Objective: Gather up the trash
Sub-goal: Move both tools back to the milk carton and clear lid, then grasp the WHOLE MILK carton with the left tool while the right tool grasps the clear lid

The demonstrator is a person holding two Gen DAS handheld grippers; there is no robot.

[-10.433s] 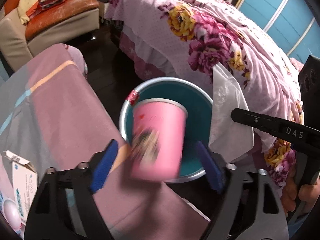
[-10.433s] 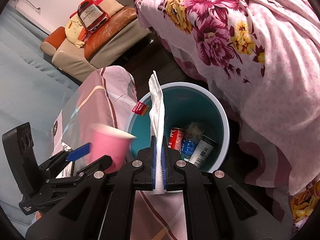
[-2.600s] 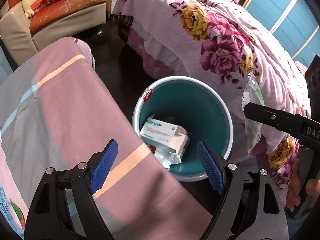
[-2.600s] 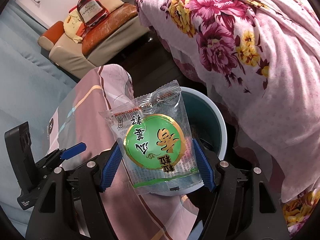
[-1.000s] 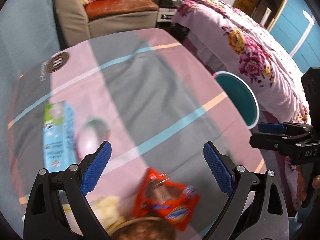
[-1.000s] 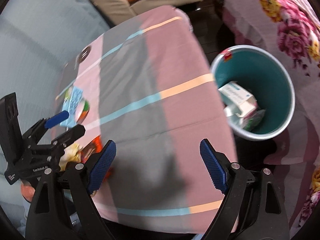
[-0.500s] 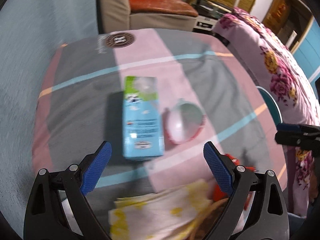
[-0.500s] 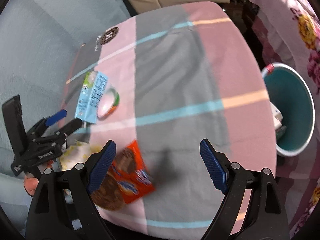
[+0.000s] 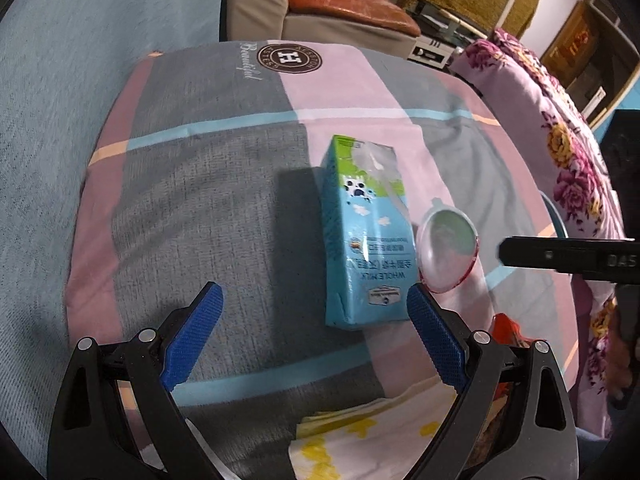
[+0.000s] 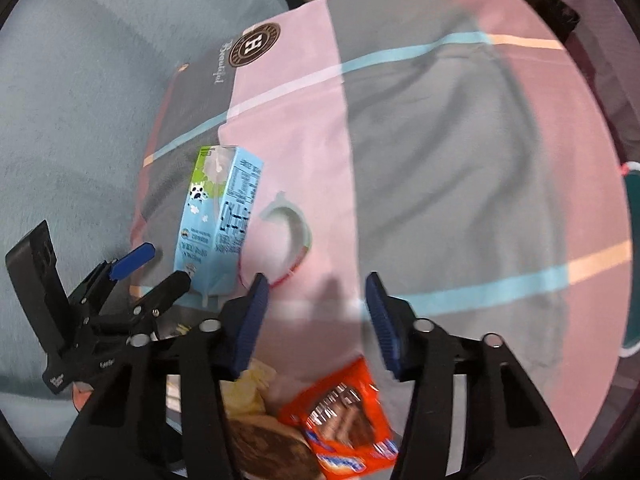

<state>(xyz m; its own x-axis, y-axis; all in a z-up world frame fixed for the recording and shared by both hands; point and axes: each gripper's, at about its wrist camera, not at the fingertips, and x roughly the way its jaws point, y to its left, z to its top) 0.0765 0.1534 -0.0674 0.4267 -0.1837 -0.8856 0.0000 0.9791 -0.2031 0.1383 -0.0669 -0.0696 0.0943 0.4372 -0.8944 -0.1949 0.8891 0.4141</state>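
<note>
From the left wrist, the left gripper (image 9: 314, 332), which hung over the teal trash bin earlier, is now hovering spread wide and empty above a blue whole-milk carton (image 9: 366, 232) lying flat on the striped tablecloth (image 9: 208, 200). A clear plastic lid (image 9: 447, 256) is resting against the carton's right side. A sofa (image 9: 320, 12) is standing behind and a floral bedspread (image 9: 560, 128) lies to the right.

From the right wrist, the right gripper (image 10: 316, 316) is closing with nothing between its pads, its green snack bag gone. An orange snack packet (image 10: 344, 420) is lying beneath it, and the trash bin (image 10: 632, 264) is sitting at the right edge.
</note>
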